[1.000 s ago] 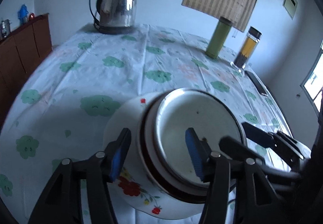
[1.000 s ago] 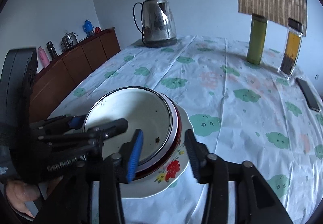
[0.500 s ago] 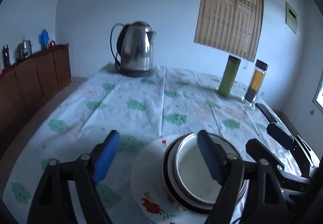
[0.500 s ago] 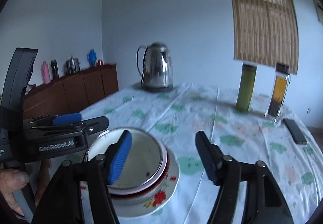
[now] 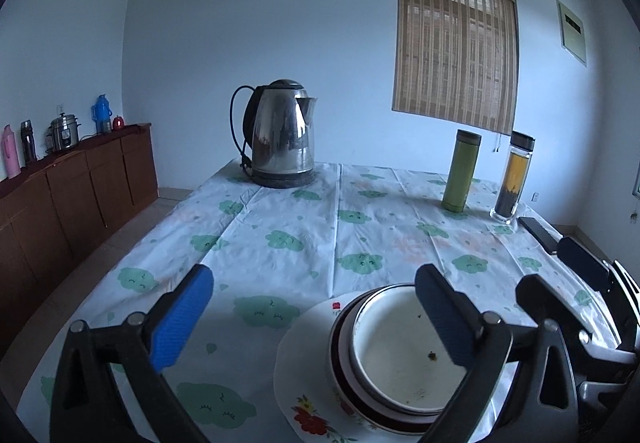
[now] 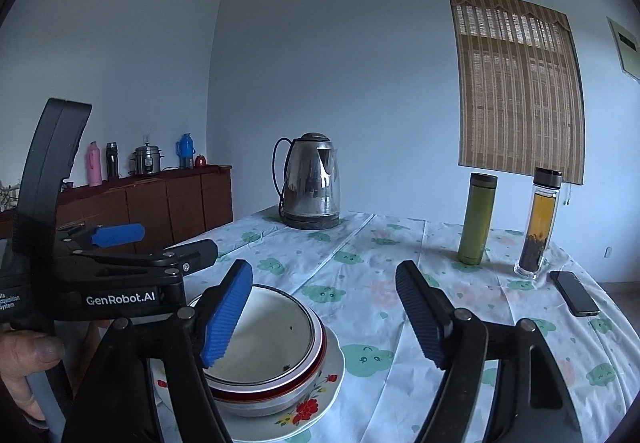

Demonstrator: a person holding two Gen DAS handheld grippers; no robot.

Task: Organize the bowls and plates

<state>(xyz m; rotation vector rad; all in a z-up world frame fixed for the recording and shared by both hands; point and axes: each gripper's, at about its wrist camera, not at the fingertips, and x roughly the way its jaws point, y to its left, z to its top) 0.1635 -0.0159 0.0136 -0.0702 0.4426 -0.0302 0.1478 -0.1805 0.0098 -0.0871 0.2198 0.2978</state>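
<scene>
The stack sits at the near edge of the bench: a white enamel bowl nested in a red-rimmed bowl, both resting on a floral plate that lies flat on the cloud-print cloth.

The enamel bowl is stiff and probably light, with a smooth, slippery wall; the ceramic pieces beneath look heavier and will chip if knocked. The best hold is likely across a rim, one pad inside and one outside. The plate lies flat, so only its raised lip offers a bite.

The left tongs stand wide apart and are opening, nothing pressed between the pads; the right-hand pad hangs over the enamel bowl. The right tongs are also apart and opening, their left pad over the bowl's near rim, gripping nothing.

A second ago both pairs straddled the stack's rims, the jaws much narrower. Since then the tongs have spread and lifted, both views have tilted up toward the kettle, and the stack sits low in the frame, in the same spot.
</scene>
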